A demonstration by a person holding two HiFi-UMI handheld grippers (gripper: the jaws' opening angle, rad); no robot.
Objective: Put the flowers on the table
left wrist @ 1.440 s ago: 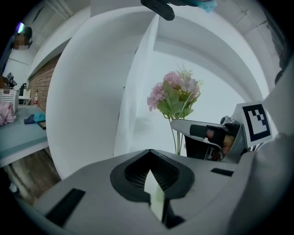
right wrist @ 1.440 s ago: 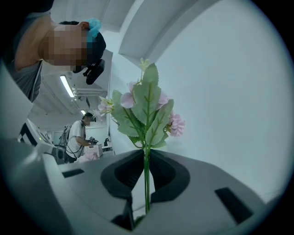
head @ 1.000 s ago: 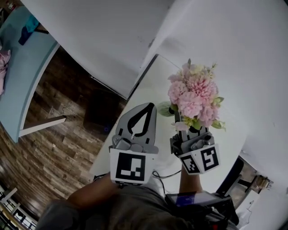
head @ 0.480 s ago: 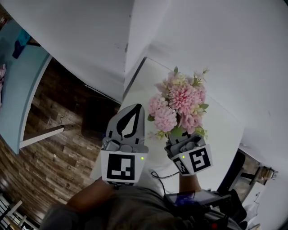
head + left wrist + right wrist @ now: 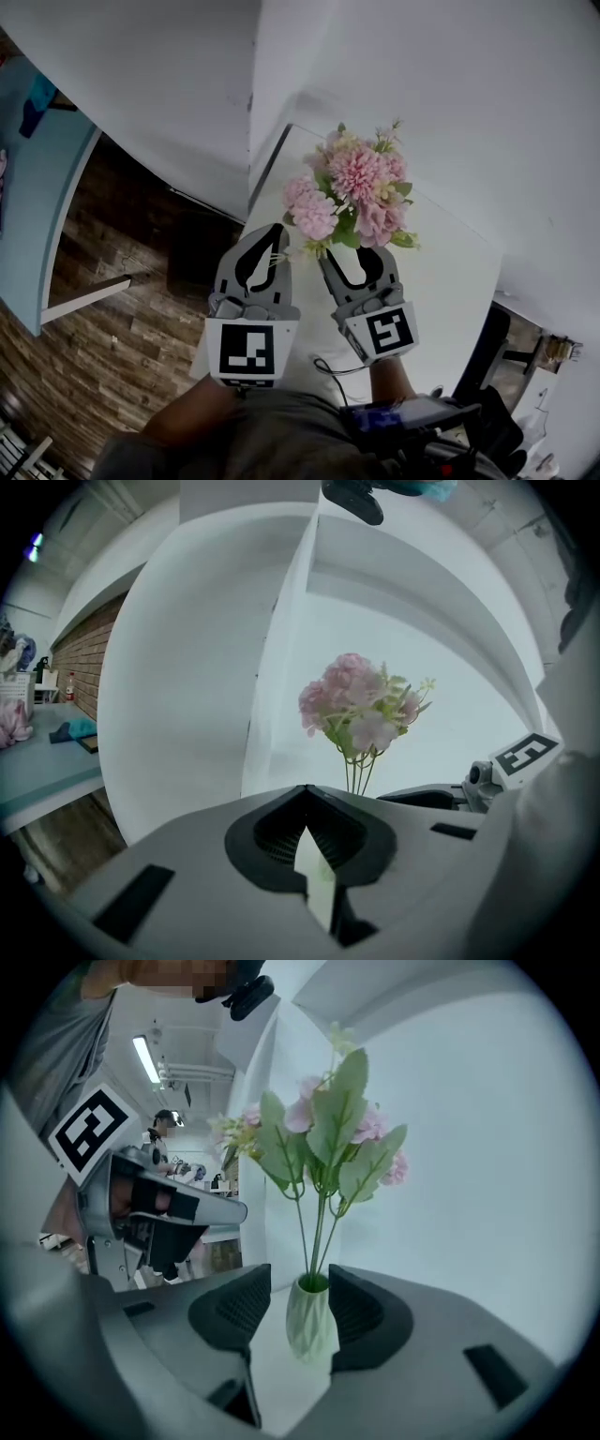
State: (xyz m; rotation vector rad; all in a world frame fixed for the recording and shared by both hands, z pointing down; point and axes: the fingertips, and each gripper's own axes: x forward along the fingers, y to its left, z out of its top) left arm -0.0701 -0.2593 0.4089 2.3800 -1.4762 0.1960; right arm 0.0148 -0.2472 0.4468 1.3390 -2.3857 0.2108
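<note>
Now the flowers (image 5: 352,192) stand up straight in a small pale green vase (image 5: 309,1321). They are pink, with green leaves and thin green stems. The vase sits on the white bench (image 5: 450,281), and a white wall (image 5: 422,75) is behind it. From the head view the flowers hide the vase.

The right hand-held gripper (image 5: 356,255) is low on the bench, right at the vase. Its jaws are apart and have just been opening, so it has let go. The vase is between the two jaws. There is a clear gap at the left pad. The right pad is just beside the vase, and I cannot tell if it touches.

The left hand-held gripper (image 5: 277,230) is next to the right one, on the left side of the flowers. Its jaws are pressed tight together, with nothing in them. It points toward the flowers, and its tip is near the lowest blooms.

Past the bench's left edge is a dark wood floor (image 5: 103,319).
</note>
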